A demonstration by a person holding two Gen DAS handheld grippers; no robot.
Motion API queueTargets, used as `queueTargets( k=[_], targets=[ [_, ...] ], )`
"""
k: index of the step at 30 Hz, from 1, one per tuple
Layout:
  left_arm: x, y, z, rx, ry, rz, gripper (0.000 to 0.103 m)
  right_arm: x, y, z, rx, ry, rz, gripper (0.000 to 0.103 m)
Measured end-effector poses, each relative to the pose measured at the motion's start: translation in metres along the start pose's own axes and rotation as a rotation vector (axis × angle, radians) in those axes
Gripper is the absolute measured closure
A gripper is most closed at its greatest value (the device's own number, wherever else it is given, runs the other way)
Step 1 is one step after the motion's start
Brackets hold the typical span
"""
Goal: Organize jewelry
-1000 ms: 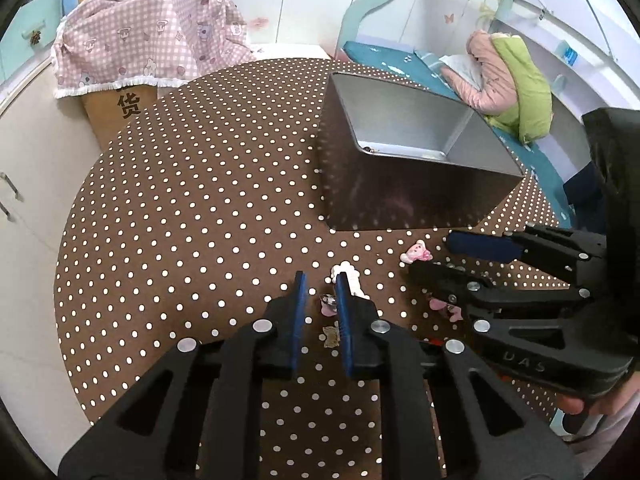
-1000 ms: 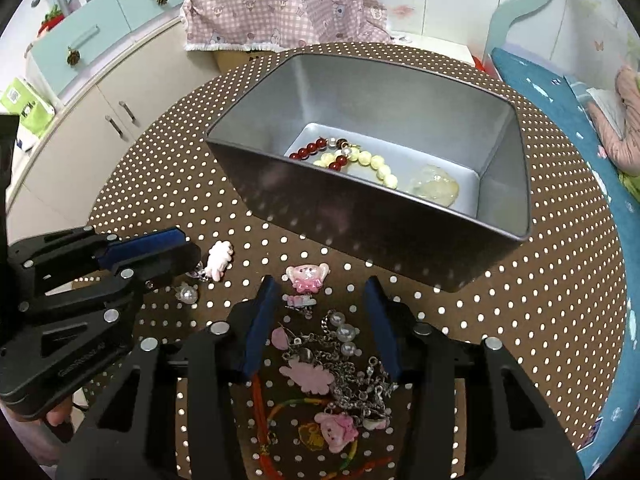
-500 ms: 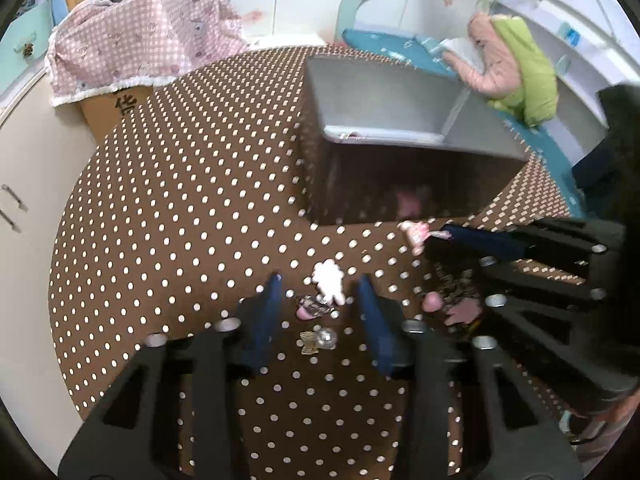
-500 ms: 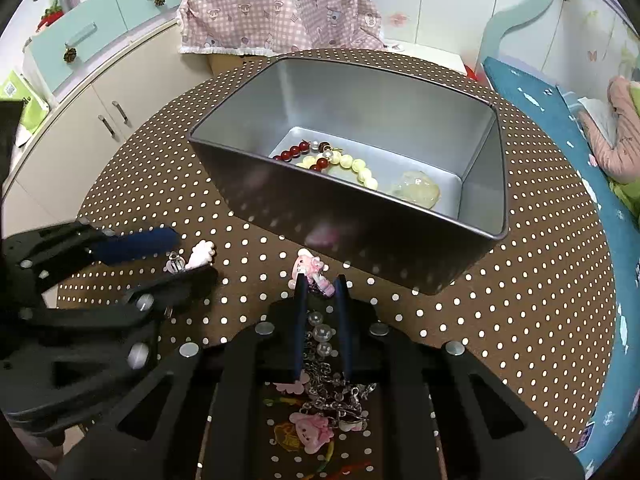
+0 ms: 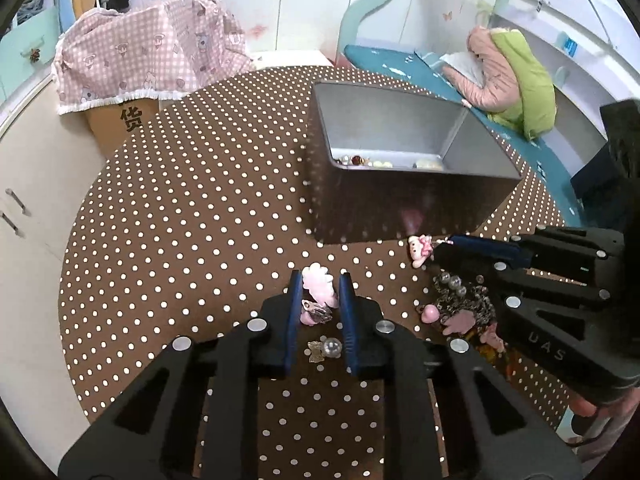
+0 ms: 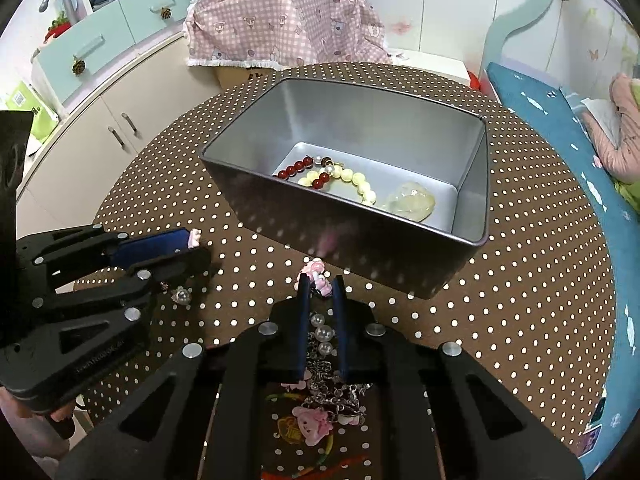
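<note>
My left hand-held gripper point(image 5: 319, 294): wide half second ago, now narrowed around white-pink charm point(image 5: 317, 285) on surface point(image 5: 192, 216); pads look touching it, grip probably on, not certain. My right hand-held gripper point(image 6: 319, 292): stayed pressed together, pinching pink charm point(image 6: 316, 276) at chain end; chain point(image 6: 326, 356) trails back between fingers. Tin point(image 6: 476, 184) just ahead, beads point(image 6: 340, 178) already inside. Means: both pieces near ready for lift into tin. Clear bead point(image 5: 332, 348) loose under left, not caught.
</note>
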State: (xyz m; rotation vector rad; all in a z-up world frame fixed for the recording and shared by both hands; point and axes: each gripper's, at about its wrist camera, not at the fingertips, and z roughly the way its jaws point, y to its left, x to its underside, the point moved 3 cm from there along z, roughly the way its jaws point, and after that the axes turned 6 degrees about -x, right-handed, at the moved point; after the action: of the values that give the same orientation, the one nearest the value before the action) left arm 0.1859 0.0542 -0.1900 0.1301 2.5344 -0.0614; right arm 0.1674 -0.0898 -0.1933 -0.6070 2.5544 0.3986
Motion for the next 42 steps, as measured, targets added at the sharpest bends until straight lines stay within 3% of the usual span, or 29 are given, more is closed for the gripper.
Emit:
queueTargets(
  k=[9, 18, 26, 34, 42],
  targets=[
    [-0.015, 0.013, -0.019, 0.002, -0.053, -0.037, 0.084, -0.006, 0.004, -0.027, -0.008, -0.070, -0.017, 0.093],
    [-0.039, 0.009, -0.056, 0.006, -0.178, -0.039, 0.084, -0.020, 0.017, -0.064, -0.003, -0.172, -0.053, 0.093],
    [-0.068, -0.012, -0.076, 0.068, -0.263, 0.000, 0.084, -0.031, 0.015, -0.081, 0.013, -0.232, -0.055, 0.093],
    [-0.083, -0.031, -0.068, 0.106, -0.251, 0.040, 0.084, -0.036, 0.001, -0.073, 0.036, -0.227, -0.026, 0.093],
    [-0.090, -0.030, -0.042, 0.082, -0.187, 0.038, 0.083, -0.041, -0.011, -0.059, 0.023, -0.195, 0.016, 0.092]
  ],
)
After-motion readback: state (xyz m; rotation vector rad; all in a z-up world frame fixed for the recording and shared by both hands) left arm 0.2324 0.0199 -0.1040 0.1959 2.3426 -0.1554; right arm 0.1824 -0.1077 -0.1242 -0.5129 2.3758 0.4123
